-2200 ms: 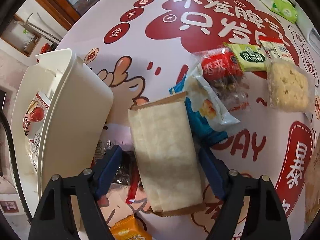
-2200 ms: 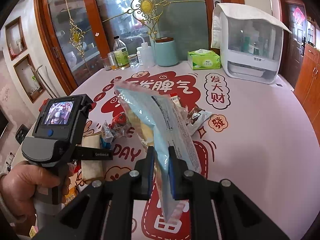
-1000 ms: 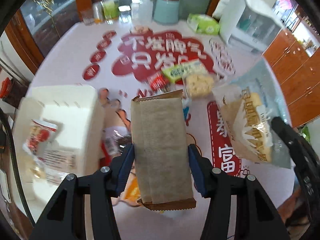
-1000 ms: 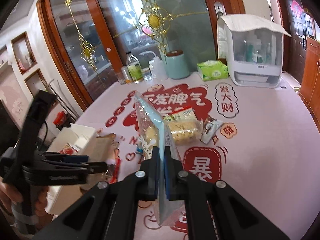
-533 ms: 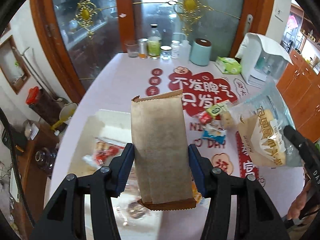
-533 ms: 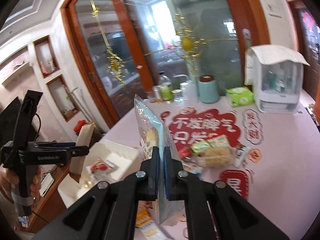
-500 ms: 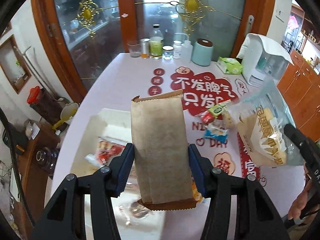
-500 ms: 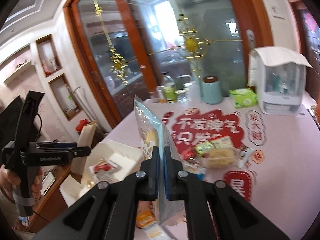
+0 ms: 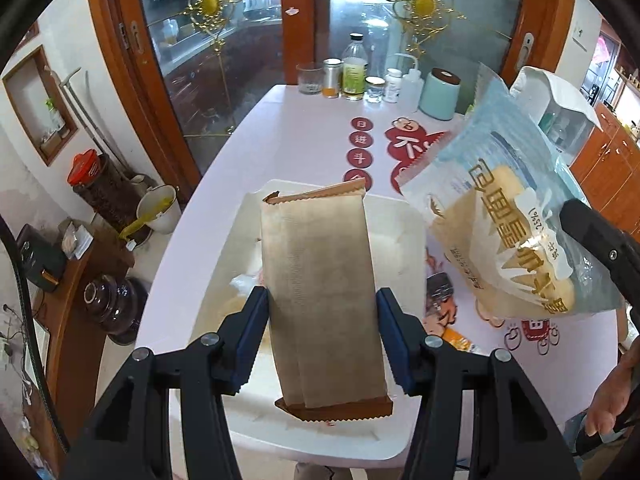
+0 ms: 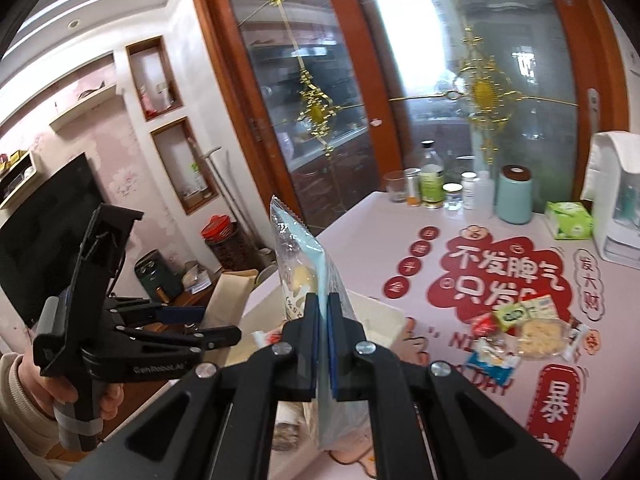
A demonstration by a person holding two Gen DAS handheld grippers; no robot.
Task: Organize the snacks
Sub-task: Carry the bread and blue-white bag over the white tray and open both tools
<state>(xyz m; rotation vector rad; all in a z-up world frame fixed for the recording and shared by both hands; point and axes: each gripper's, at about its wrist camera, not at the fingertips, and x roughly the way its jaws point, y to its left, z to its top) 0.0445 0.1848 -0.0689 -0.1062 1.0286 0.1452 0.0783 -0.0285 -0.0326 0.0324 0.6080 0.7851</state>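
From my remote station, the table (image 9: 280,128) with its pink cloth and red printed characters fills both wrist views, a white bin (image 9: 394,232) standing at its near edge. My left gripper (image 9: 322,340) is clamped on a brown paper-look snack pack (image 9: 320,280), its blue pads pressed to the pack's two long sides, holding it above the bin's opening. My right gripper (image 10: 323,352) is pinched nearly closed on a pale blue bag of cake (image 10: 308,280), held upright just beside the bin. A small heap of loose snacks (image 10: 520,328) lies on the red print, well apart from the bin. Bottles and a mint canister (image 10: 516,194) line the far edge.
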